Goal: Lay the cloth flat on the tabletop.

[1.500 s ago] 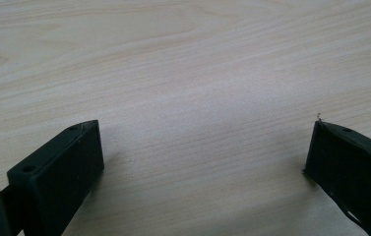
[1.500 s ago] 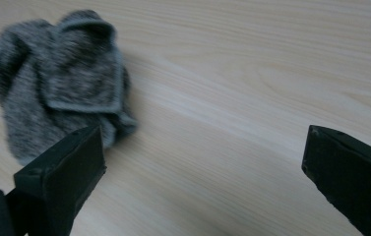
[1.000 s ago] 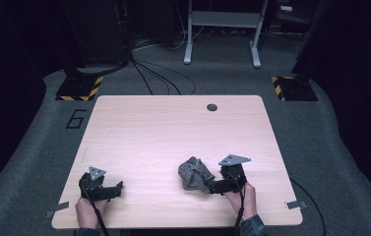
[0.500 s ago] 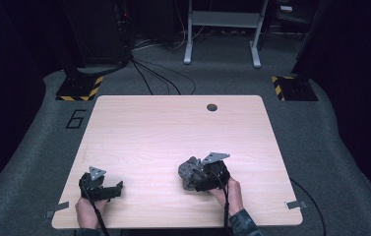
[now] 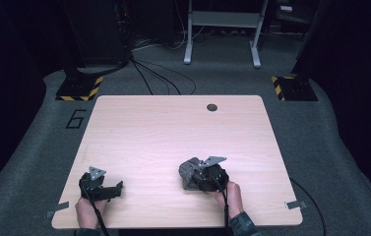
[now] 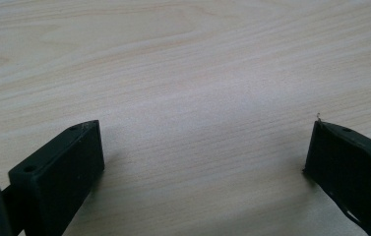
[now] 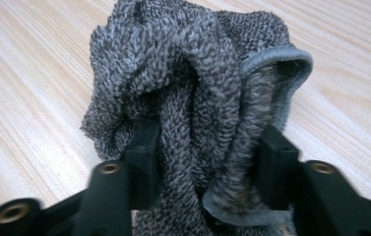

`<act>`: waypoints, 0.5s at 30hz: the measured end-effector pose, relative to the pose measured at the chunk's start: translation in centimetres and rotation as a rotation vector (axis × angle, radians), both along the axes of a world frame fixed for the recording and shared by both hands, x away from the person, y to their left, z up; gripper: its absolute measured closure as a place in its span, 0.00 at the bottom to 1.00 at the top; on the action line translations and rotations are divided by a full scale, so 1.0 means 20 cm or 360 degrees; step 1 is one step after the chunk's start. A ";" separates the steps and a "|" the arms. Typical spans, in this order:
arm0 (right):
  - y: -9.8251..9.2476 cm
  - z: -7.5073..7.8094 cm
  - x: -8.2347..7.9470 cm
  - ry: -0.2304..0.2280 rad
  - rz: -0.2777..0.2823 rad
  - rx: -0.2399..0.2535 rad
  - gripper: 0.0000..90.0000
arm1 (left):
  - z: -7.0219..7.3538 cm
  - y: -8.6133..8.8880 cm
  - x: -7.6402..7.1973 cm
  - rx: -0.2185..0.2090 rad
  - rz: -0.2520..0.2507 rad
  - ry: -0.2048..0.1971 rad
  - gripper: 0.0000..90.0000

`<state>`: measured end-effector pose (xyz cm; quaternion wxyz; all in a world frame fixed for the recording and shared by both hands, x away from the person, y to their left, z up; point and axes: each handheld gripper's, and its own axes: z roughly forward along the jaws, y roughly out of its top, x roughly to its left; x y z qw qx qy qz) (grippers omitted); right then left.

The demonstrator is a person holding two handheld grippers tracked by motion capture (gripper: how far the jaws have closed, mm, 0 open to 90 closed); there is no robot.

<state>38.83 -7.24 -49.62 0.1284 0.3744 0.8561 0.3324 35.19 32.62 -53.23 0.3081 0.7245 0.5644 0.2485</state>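
A crumpled grey terry cloth (image 5: 188,172) lies on the light wooden table (image 5: 173,128), near its front edge and right of centre. My right gripper (image 5: 196,181) has come in from the right, and its jaws have just been closing with the cloth between them. In the right gripper view the bunched cloth (image 7: 193,73) is squeezed between the two black jaws of the right gripper (image 7: 207,162). My left gripper (image 5: 116,189) rests low at the front left, pointing right. Its jaws stand wide apart over bare wood in the left gripper view (image 6: 202,162).
A dark round grommet (image 5: 212,107) sits near the table's far edge. On the grey carpet beyond are two yellow-and-black striped bases (image 5: 77,88), cables (image 5: 148,73) and a white frame's legs (image 5: 222,44). A "6" (image 5: 76,119) is marked left of the table.
The right gripper has moved left onto the grey cloth and its jaws have closed on it, bunching the fabric. The left gripper has stayed where it was.
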 end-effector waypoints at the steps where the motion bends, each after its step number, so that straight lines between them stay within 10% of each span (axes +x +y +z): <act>1: -0.01 0.00 0.00 -0.0011 0.0013 -0.0009 0.65 | 0.00 0.00 0.00 -0.0004 0.0000 0.0000 0.01; 15: -0.03 0.05 -0.03 -0.0099 0.0040 0.0095 0.78 | 0.00 0.00 0.00 -0.0003 0.0000 0.0003 0.01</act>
